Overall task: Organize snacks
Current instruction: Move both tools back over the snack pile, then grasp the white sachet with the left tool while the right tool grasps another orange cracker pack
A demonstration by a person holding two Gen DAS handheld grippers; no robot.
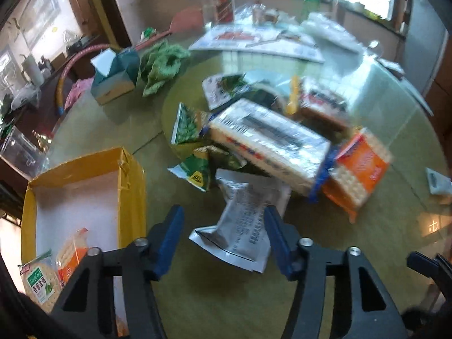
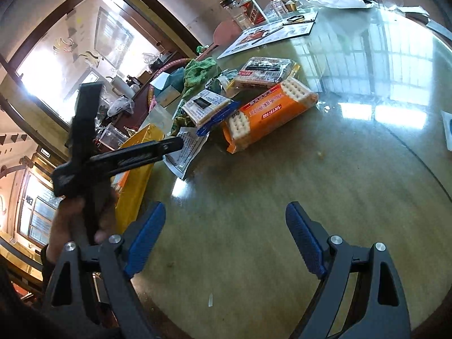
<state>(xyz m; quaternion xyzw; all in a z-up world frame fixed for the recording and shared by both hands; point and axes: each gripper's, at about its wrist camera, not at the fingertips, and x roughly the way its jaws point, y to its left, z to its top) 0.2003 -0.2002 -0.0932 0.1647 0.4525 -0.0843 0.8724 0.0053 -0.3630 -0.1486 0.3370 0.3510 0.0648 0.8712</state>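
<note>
box: two packs in | pile left on counter | left fingers wide around silver pouch, ungripped | right fingers wide, empty

Snack packs piled beside yellow box

Little is legible from my feeds. On the green cracker pack in the yellow box I read Chinese characters that look like 香葱, with a red tag above them. The orange cracker pack carries a line of white characters, and the silver packet dense fine print, both too blurred to read.
</note>
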